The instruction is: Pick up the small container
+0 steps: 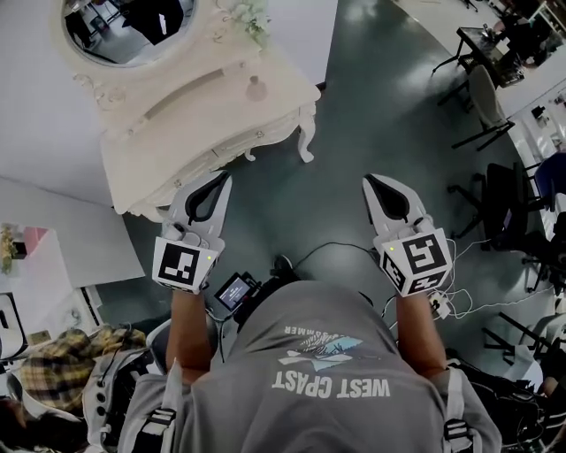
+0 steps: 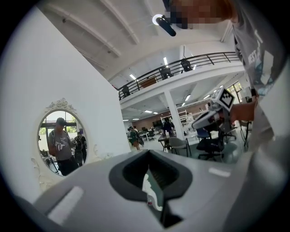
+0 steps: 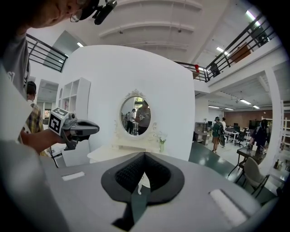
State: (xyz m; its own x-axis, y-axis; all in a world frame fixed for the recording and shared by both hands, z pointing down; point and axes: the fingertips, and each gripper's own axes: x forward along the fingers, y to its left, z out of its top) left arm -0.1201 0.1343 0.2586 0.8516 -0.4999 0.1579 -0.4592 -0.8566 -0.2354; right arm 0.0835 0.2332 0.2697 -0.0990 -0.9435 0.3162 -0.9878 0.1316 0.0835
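A small round pinkish container (image 1: 256, 88) stands on the top of a white dressing table (image 1: 190, 142) at the upper left of the head view. An oval mirror (image 1: 128, 26) rises behind it. Both grippers hang over the dark floor, short of the table's front. My left gripper (image 1: 223, 175) is near the table's front edge, its jaws together with nothing between them. My right gripper (image 1: 370, 180) is further right, level with it, jaws also together and empty. In the right gripper view the table (image 3: 113, 152) and mirror (image 3: 136, 115) lie ahead, with the left gripper (image 3: 74, 128) at the left.
A vase of flowers (image 3: 161, 146) sits on the table's right end. Office chairs (image 1: 486, 97) and desks stand at the right, with cables (image 1: 460, 292) on the floor. A white shelf unit (image 1: 53, 265) is at the left. People walk in the hall beyond.
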